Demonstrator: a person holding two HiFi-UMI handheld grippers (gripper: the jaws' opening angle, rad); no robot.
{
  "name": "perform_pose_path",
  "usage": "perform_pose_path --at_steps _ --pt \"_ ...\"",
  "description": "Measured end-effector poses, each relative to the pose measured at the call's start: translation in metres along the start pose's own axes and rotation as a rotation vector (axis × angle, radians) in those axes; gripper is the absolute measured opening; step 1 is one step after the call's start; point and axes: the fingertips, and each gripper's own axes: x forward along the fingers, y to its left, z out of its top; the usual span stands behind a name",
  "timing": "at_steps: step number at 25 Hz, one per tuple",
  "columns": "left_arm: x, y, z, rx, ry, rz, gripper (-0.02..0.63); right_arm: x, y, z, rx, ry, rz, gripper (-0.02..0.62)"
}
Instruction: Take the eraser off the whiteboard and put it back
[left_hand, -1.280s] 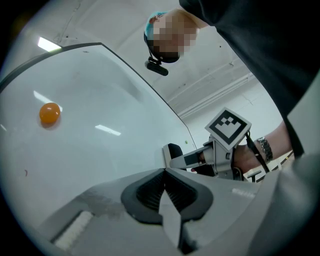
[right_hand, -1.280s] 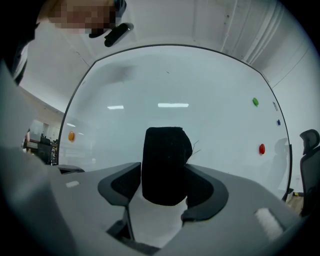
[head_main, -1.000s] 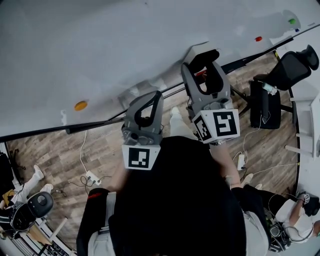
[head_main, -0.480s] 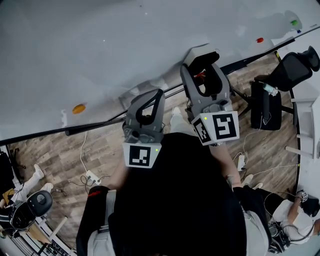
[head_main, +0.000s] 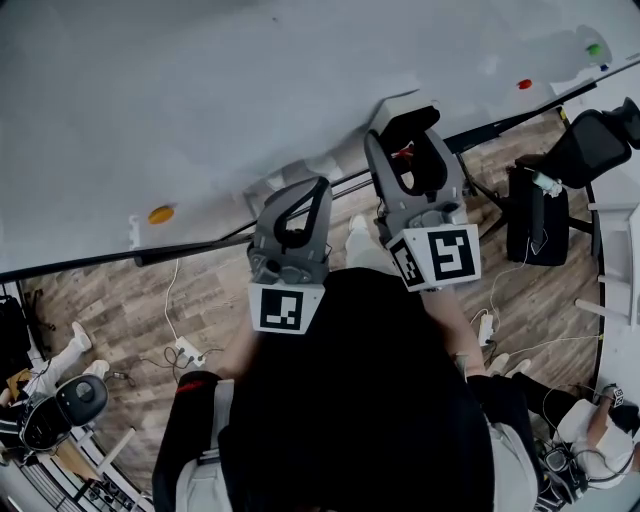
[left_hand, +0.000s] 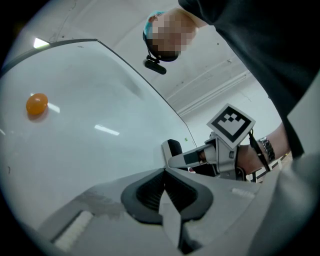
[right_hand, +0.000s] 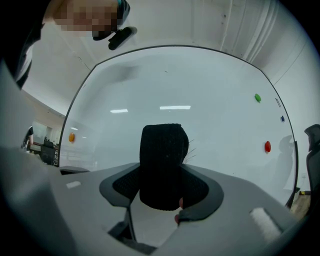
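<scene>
- The right claw (head_main: 405, 135) had barely budged over that last second. It stayed clenched on the eraser (right_hand: 162, 165), which filled the gap between its jaws.
- The whiteboard (head_main: 200, 100) stood just ahead of the tips (touching or not, I couldn't tell), so I judged the put-back was still to come.
- The left claw (head_main: 312, 190) hung just beside it, jaws pressed together on nothing.
- The eraser looked like a soft, black, felted block with a rounded top; the board was smooth and glossy.

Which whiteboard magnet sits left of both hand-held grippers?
The orange magnet; the red magnet and green magnet sit far to the right.
</scene>
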Motion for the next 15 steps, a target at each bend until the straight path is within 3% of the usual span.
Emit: perform_pose_path --at_steps 15 --pt "-0.024 0.004 0.006 -0.006 0.015 0.042 0.003 -0.009 0.006 0.007 -0.016 0.006 0.012 0.225"
